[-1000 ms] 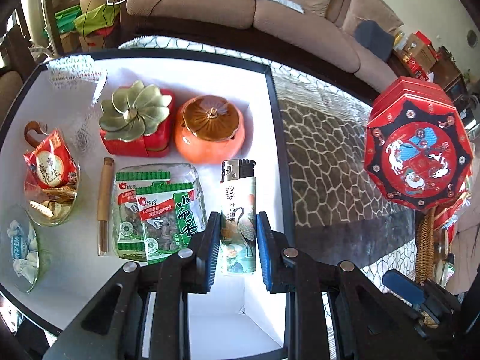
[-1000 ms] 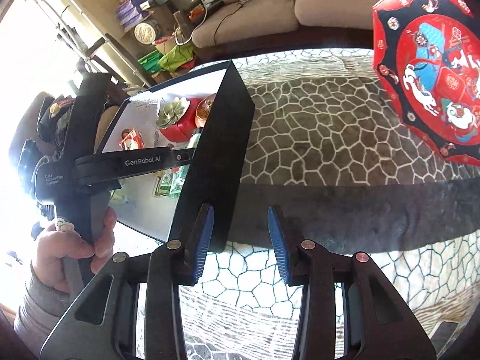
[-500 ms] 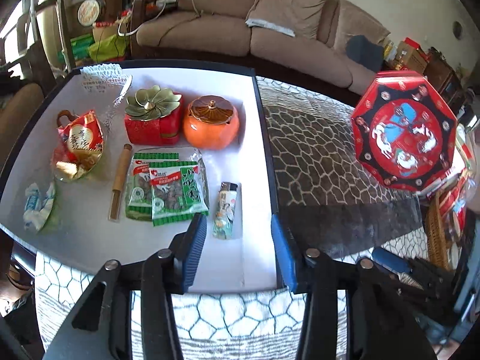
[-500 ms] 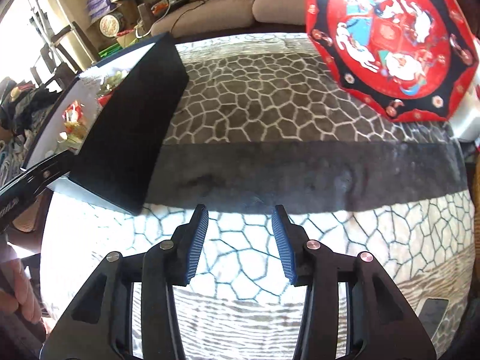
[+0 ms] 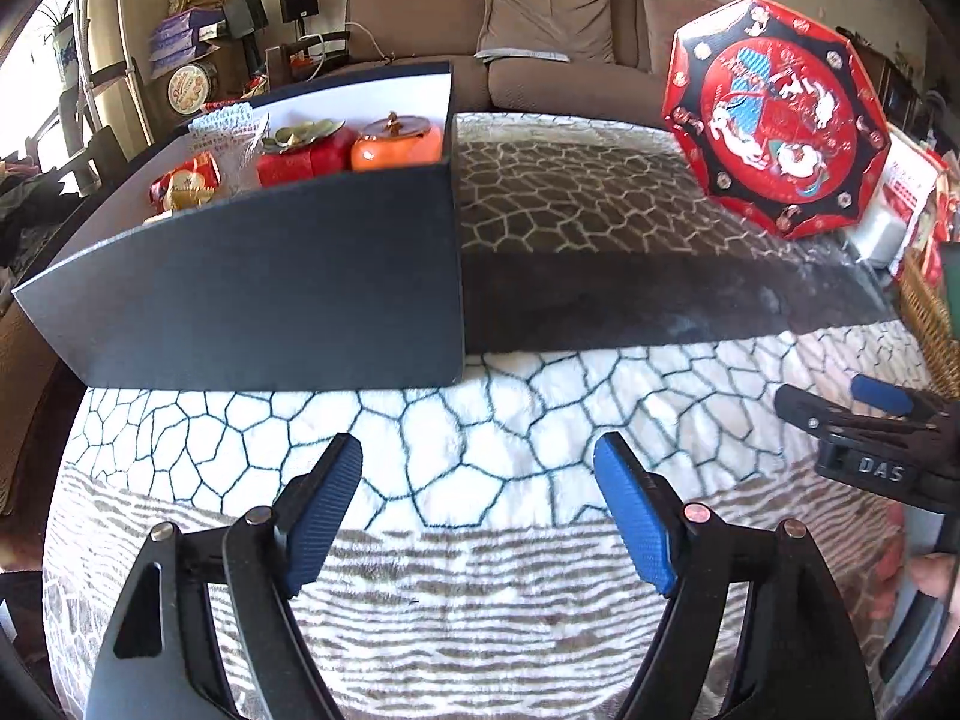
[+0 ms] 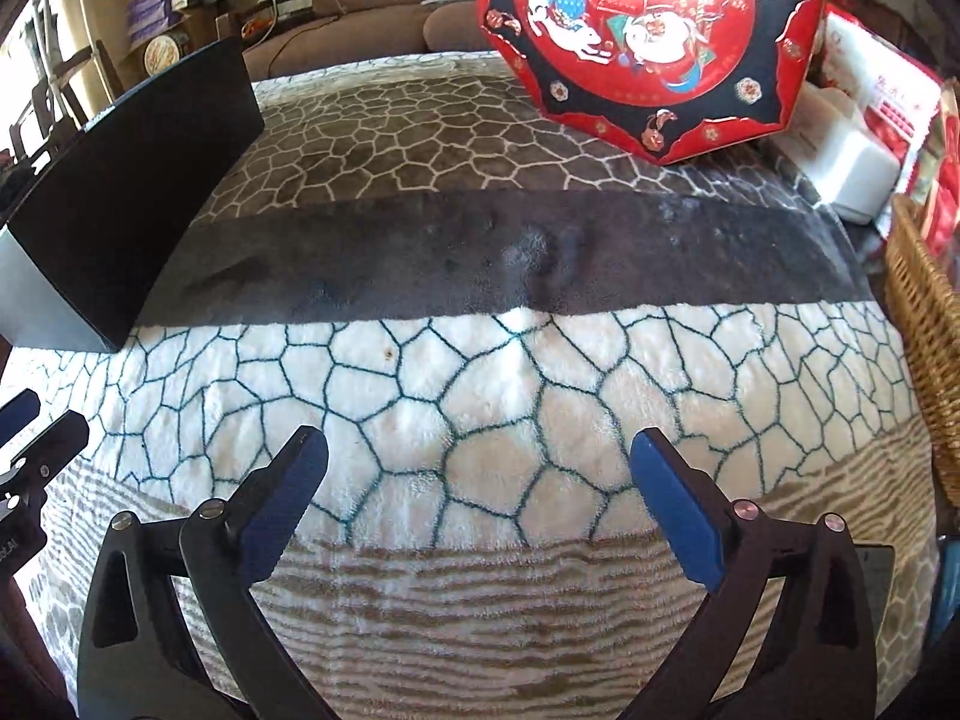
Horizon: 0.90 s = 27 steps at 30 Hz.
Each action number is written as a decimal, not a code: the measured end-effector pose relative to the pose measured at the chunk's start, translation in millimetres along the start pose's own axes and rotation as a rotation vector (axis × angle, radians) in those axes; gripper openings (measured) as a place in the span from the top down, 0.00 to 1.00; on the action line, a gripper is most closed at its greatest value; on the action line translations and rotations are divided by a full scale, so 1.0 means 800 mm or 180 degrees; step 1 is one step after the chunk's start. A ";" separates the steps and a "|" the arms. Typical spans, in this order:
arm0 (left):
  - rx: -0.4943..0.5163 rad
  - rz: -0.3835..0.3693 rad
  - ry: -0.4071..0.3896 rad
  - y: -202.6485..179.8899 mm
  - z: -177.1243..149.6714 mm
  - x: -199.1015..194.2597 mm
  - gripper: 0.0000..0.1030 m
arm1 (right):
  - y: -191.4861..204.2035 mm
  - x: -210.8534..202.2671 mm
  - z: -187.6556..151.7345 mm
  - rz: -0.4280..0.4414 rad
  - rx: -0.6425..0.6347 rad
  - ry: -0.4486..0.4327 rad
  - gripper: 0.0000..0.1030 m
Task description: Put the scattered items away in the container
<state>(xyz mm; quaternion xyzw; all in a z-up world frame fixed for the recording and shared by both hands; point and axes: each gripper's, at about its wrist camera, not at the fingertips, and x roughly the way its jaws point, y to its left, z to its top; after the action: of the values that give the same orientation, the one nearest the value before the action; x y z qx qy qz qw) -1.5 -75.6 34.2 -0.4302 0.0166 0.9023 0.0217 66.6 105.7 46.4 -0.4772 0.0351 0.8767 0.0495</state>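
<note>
Beyond the opening, empty left gripper stands the container.

Left gripper and right gripper, low in their frames, angle downward, jaws opening, nothing between them.

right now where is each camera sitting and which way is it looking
Left wrist: sits behind the left tool, jaws opening with nothing between them, looking forward and down over the patterned blanket at the black box; the right tool and a fingertip show at the right edge.
Right wrist: sits behind the right tool, jaws opening on nothing, looking forward and down across the blanket toward the red octagonal box; the left tool shows at the left edge.
Shared: blanket, black box, red octagonal box, sofa.
</note>
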 end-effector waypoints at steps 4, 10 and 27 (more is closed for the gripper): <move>-0.0022 0.0059 0.0091 0.005 -0.008 0.027 0.22 | 0.004 0.013 -0.013 -0.0129 -0.0010 -0.0028 0.00; -0.0119 0.0036 0.0144 0.014 -0.019 0.040 0.03 | 0.004 0.013 -0.015 -0.0149 -0.0006 -0.0067 0.00; -0.0119 0.0048 0.0165 0.012 -0.021 0.042 0.00 | 0.004 0.013 -0.016 -0.0129 0.0014 -0.0068 0.00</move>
<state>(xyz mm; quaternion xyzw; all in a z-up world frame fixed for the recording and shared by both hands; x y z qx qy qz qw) -10.2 -85.4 -1.9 -0.4536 0.0035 0.8912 0.0064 71.1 101.9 31.2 -0.4683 0.0268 0.8805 0.0687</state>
